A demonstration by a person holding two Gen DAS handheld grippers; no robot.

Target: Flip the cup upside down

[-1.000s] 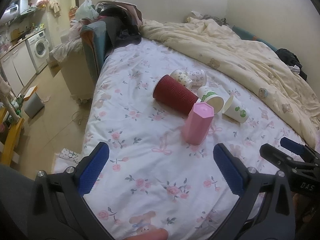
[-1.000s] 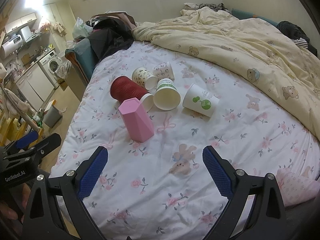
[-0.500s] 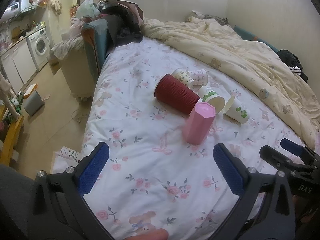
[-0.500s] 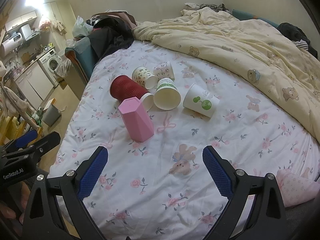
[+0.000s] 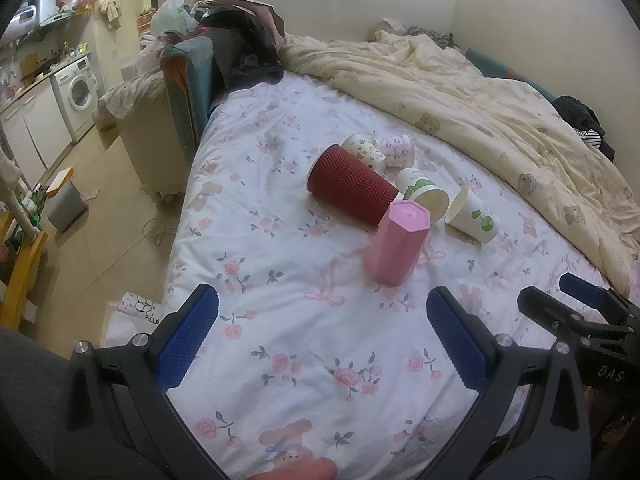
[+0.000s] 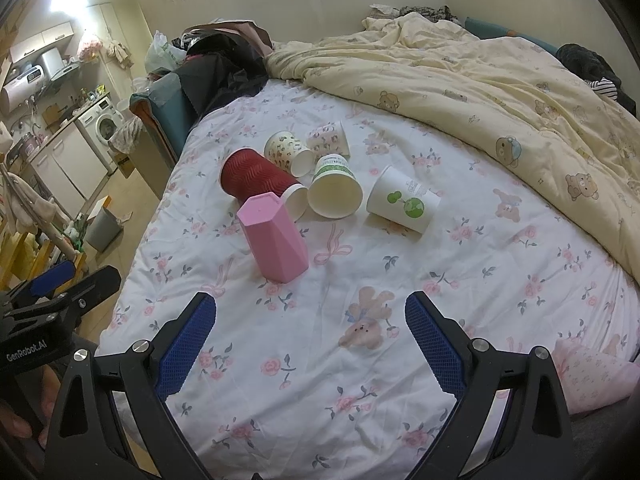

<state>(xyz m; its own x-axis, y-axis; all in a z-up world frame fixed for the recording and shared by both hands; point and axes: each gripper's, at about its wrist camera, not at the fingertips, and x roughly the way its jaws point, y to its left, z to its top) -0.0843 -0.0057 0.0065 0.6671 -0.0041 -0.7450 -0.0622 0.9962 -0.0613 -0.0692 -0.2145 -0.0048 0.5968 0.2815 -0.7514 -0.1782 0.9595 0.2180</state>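
One pink cup [image 6: 276,238], one red cup [image 6: 252,174], and four white paper cups [image 6: 402,200].

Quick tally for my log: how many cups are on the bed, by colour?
Pink cup: 1, standing mouth-down
Red cup: 1, on its side
White printed paper cups: 4, all on their sides
Total: 6

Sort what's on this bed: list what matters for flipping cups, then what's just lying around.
For the job: pink cup, red ribbed cup, four paper cups lying on their sides, e.g., left gripper, right gripper.

Lying about: yellow duvet, dark clothes, washing machine.
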